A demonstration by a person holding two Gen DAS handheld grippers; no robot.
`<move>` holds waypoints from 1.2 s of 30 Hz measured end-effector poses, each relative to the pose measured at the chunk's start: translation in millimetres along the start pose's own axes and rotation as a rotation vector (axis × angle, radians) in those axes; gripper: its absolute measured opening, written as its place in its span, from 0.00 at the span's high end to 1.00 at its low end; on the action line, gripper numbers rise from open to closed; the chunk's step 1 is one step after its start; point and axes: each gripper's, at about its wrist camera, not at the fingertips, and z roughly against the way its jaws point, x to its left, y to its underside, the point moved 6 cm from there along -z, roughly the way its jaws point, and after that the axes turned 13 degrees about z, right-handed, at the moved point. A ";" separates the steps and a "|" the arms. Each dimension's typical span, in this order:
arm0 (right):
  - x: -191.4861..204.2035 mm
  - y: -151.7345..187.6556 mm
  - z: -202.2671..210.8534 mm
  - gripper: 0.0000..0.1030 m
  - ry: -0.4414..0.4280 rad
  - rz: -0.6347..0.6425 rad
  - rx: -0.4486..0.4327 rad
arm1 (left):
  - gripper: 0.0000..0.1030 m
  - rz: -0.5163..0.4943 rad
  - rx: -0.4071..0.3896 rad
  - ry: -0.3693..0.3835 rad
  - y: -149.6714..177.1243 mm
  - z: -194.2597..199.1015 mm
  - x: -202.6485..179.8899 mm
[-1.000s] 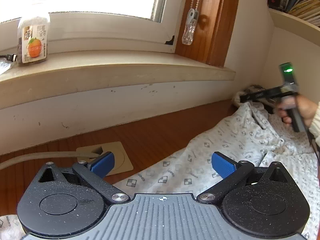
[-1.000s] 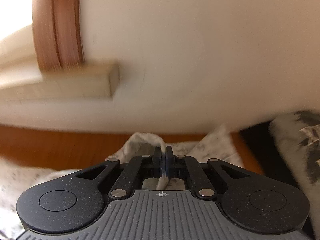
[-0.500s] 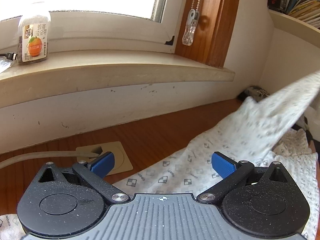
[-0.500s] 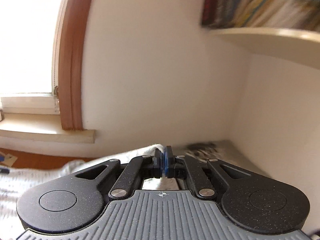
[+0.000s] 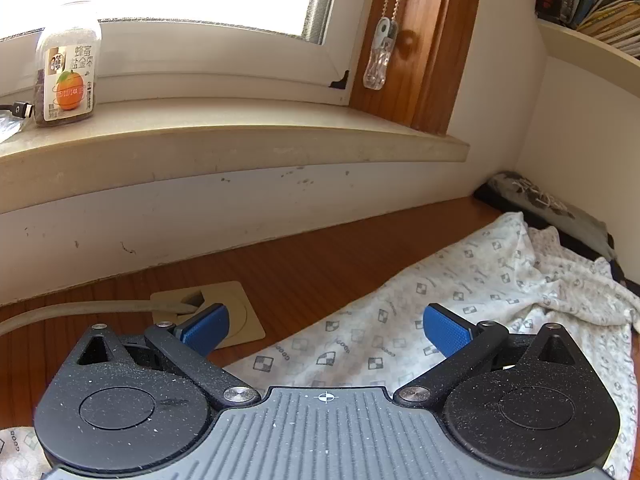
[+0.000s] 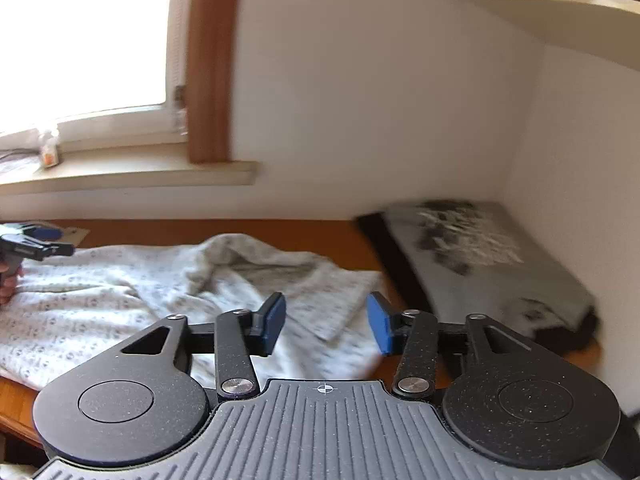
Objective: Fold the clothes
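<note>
A wooden desk [image 5: 320,256] runs beneath a window sill [image 5: 240,136] into a white corner, and on it you have the white patterned garment [image 5: 460,300] spread out, rumpled at its far end near a dark folded garment [image 6: 480,264] that lies in the corner. Your left gripper [image 5: 326,326] has its jaws wide apart and holds nothing; the cloth lies beneath and ahead of it, running toward two o'clock in its view. Your right gripper [image 6: 326,322] is likewise spread, empty, hovering over a loose flap of the cloth whose corner sits just below the gap between the fingers. From the right view the garment's long axis stretches from that flap out toward nine o'clock, where the left gripper appears at the frame edge. The bunched, turned-over part lies at about eleven o'clock from your right fingers, so your right hand is the nearer one to it, while your left sits over the flatter end. Whether this rumple is a fold half made or a heap to be straightened, I cannot judge.
</note>
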 end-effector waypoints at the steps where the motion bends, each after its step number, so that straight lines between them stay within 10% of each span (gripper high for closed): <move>1: 7.4 -2.8 -14.9 0.54 -0.024 0.000 0.002 | 0.00 -0.002 0.000 -0.001 0.1 -0.1 -0.3; 18: 93.6 -24.8 -206.6 0.51 -0.333 0.011 -0.034 | 0.00 -0.058 0.018 -0.017 3.8 -4.3 -7.6; 36: 100.4 -13.0 -220.9 0.30 -0.434 0.001 -0.042 | 0.00 0.071 0.079 -0.018 -0.7 -19.4 9.4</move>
